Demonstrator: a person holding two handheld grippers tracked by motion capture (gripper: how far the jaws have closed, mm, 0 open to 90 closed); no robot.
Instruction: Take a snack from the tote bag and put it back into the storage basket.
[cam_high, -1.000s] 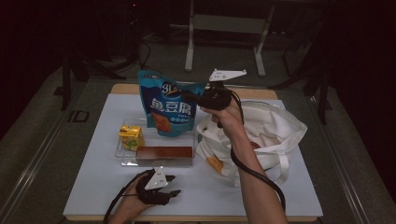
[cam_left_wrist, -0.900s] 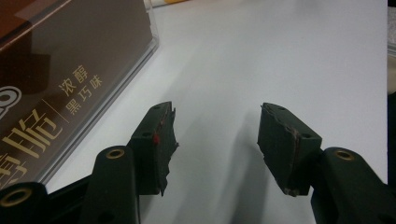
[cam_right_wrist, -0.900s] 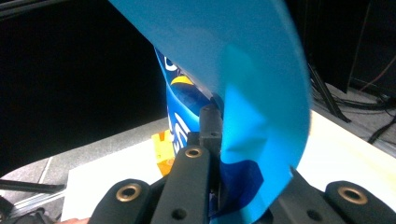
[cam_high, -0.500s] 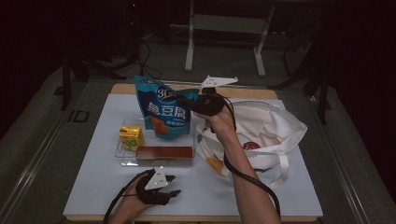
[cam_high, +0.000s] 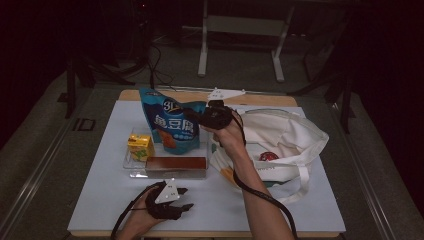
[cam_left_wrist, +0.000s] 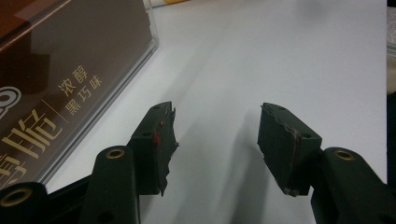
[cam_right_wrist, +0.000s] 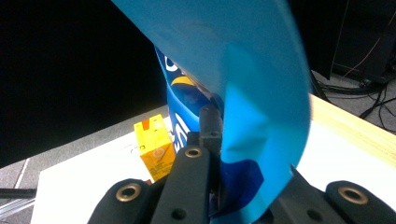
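Observation:
My right gripper (cam_high: 194, 115) is shut on the right edge of a blue snack bag (cam_high: 172, 127), which hangs upright over the back of a clear tray (cam_high: 134, 169). In the right gripper view the bag's blue foil (cam_right_wrist: 233, 60) is pinched between the black jaws of that gripper (cam_right_wrist: 218, 154). A yellow drink carton (cam_high: 140, 146) and a brown box (cam_high: 175, 163) lie in the tray. My left gripper (cam_high: 186, 198) rests open on the white table near the front edge, with bare table between its pads (cam_left_wrist: 159, 140).
A cream tote bag (cam_high: 285, 132) lies slumped open on the right of the table, with a red item (cam_high: 268, 156) inside. The brown box in its clear case (cam_left_wrist: 70, 70) is close to the left gripper. The table's wooden back edge (cam_high: 265, 100) borders dark floor.
My right gripper has come down and a little to the left with the blue bag, bringing it lower over the tray. The left gripper has stayed put.

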